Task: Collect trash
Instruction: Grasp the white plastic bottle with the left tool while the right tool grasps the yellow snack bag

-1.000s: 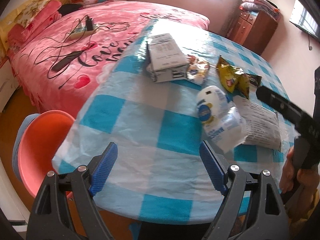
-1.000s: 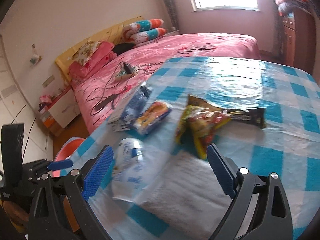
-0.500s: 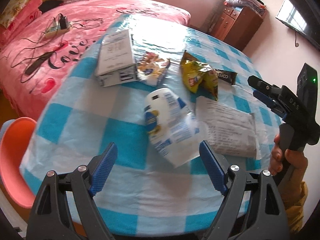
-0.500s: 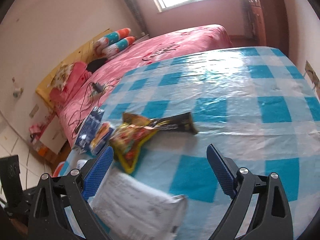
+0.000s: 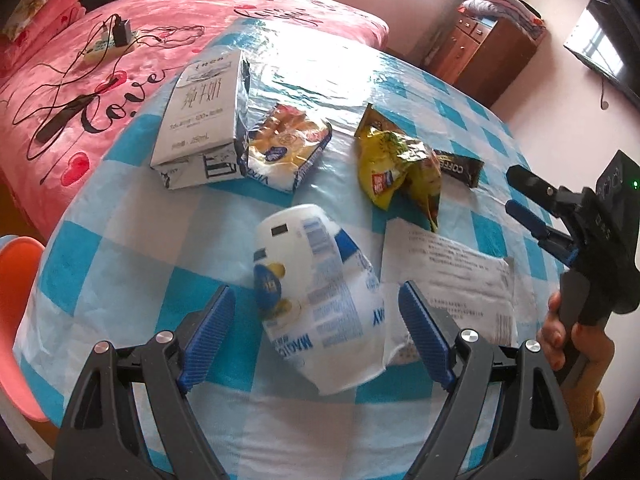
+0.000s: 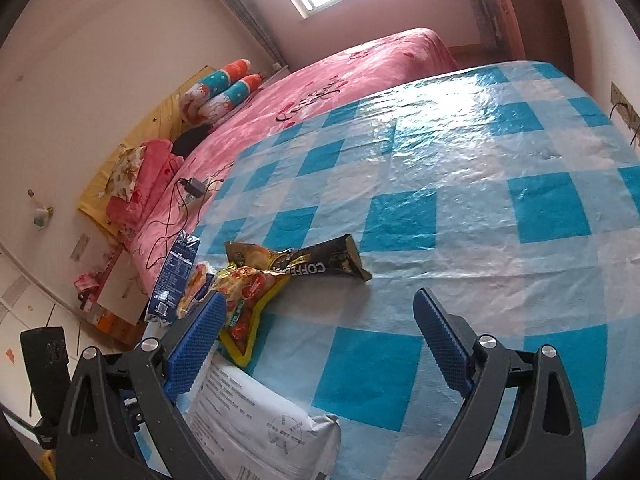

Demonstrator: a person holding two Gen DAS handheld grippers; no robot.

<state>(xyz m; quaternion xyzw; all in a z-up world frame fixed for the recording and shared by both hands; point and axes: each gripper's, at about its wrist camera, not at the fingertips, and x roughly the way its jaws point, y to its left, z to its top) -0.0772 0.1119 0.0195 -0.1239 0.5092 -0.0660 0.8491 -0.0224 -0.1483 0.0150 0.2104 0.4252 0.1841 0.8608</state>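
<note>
Trash lies on the blue-checked table [image 5: 132,248]. My left gripper [image 5: 316,324] is open, its jaws on either side of a white and blue plastic wrapper [image 5: 316,280] without touching it. Beyond lie a milk carton [image 5: 200,100], a snack packet [image 5: 284,148], a yellow chip bag [image 5: 392,164], a black coffee sachet [image 5: 456,166] and a white mailer bag [image 5: 452,276]. My right gripper [image 6: 320,340] is open and empty above the table, over the mailer bag [image 6: 260,428], with the chip bag [image 6: 248,292] and coffee sachet [image 6: 320,264] ahead. It also shows in the left wrist view [image 5: 524,196].
A pink bed [image 5: 100,60] with a charger and cables runs along the table's far left side. An orange chair [image 5: 16,320] stands at the table's left edge. A wooden dresser [image 5: 484,52] stands at the back right.
My left gripper has moved forward and to the right, so the white and blue wrapper now lies between its jaws. My right gripper has swung right, toward the coffee sachet and bare tablecloth.
</note>
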